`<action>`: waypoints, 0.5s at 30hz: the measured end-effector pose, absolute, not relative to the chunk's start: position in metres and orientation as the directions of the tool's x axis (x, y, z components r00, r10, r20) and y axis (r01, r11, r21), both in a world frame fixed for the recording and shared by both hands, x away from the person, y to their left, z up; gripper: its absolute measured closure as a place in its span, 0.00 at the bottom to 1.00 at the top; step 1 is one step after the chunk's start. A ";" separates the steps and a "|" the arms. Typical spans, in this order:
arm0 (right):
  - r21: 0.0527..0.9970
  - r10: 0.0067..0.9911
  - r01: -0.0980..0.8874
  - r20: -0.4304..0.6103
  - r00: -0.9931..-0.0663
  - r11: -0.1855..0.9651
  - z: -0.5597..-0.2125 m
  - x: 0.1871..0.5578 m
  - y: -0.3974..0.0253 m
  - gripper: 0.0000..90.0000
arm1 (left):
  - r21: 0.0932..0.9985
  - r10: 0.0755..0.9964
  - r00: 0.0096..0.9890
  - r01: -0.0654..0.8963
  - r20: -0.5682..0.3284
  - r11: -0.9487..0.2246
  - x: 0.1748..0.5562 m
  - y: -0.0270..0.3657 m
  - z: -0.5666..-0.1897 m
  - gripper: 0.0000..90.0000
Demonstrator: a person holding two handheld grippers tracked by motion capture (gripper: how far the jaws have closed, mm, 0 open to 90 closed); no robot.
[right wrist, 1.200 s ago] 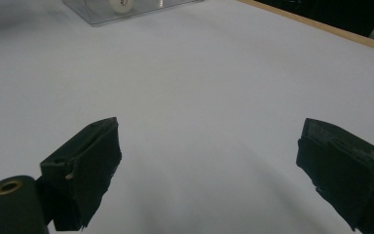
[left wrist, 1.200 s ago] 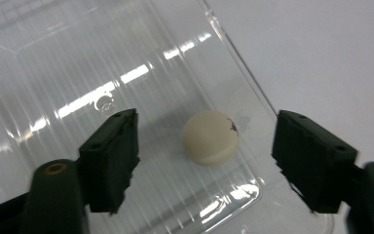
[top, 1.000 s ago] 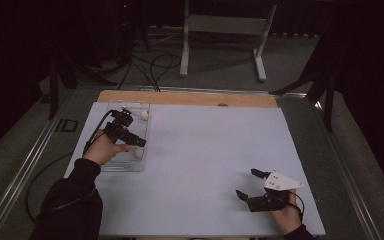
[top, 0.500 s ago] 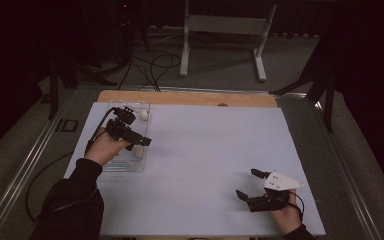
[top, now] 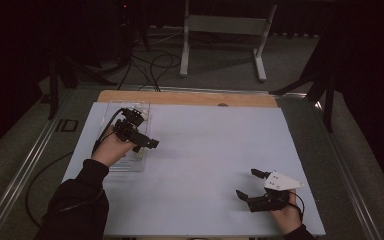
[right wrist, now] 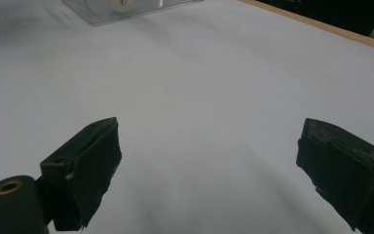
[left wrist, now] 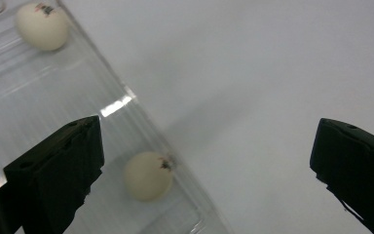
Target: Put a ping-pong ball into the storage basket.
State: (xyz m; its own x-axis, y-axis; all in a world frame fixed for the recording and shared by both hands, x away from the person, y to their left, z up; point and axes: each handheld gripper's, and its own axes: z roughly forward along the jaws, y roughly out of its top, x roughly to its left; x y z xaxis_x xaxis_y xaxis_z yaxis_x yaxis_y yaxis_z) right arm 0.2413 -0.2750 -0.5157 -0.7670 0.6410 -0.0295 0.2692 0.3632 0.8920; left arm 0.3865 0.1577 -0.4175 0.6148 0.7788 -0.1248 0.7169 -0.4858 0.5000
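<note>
Tray (top: 126, 165) of clear plastic lies at the left edge of the pale table surface (top: 205, 150), its far end near the wooden strip (top: 180, 98) that borders the table. Over the tray's right rim hangs the left gripper (top: 147, 142), held in the person's left hand (top: 111, 149), its tips pointing away from the tray toward the middle of the table. In the left gripper view the jaws stand wide apart with nothing between them: one jaw sits above the tray floor, the other above bare table beyond the tray's rim.

Two white table-tennis balls lie inside the tray. The nearer ball (left wrist: 148, 175) rests against the tray's side wall, just beside the jaw that is over the tray and slightly toward the gap, not touched by either jaw. The farther ball (left wrist: 42, 25) sits deeper in the tray along the same wall, well apart from both jaws. Each ball carries a small dark and red print mark.

Well to the right of the tray, near the table's front edge, the right gripper (top: 250, 186) lies low over the table in the person's right hand (top: 285, 216), with its grey three-cornered plate on top. Its jaws are likewise spread wide and hold nothing; the right gripper view shows bare table between them, with the tray (right wrist: 126, 9) far off at the top of the view.
</note>
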 end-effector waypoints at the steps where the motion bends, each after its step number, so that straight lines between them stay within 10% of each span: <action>1: 0.892 0.641 0.270 -0.028 -0.767 0.362 -0.516 0.241 -0.275 0.10 | 0.503 0.777 0.619 0.711 -0.115 -0.492 0.386 0.156 -0.417 0.00; 15: 0.893 0.641 0.273 -0.023 -0.767 0.358 -0.516 0.242 -0.275 0.10 | 0.583 0.662 0.744 0.581 -0.096 -0.568 0.378 0.128 -0.412 0.01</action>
